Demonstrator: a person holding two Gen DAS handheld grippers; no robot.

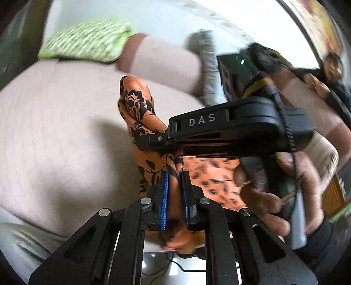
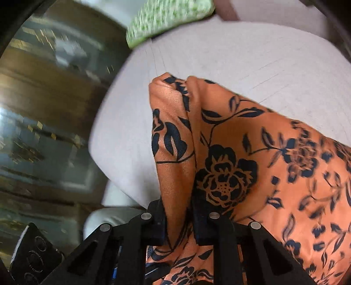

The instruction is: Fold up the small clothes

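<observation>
Over a pale pink bedspread (image 1: 54, 131), seen from the left wrist, the left gripper (image 1: 174, 197) is clamped nearly closed on a gathered fold of the orange garment with a black floral print (image 1: 136, 105), its blue pads (image 1: 165, 197) pressing the cloth from both sides. One bunch of the fabric stands up past the fingertips, lifted clear of the bedspread, while the rest runs right toward the right gripper (image 1: 153, 140), a black tool marked DAS that crosses the frame side-on with its tip in the cloth. A person's hand (image 1: 274, 193) wraps its handle. A green-and-white patterned cushion (image 1: 87, 41) lies at the far edge of the bedspread, well apart from the garment; the background is blurred

From the right wrist, the right gripper (image 2: 178, 221) has its jaws drawn close on a thick pleat of the same orange garment (image 2: 230, 153), which rises between the fingers and drapes away to the right, hanging above the bedspread (image 2: 219, 48). The cushion (image 2: 166, 19) shows at the top edge, and a dark wooden cabinet with glass (image 2: 43, 109) smears past on the left
</observation>
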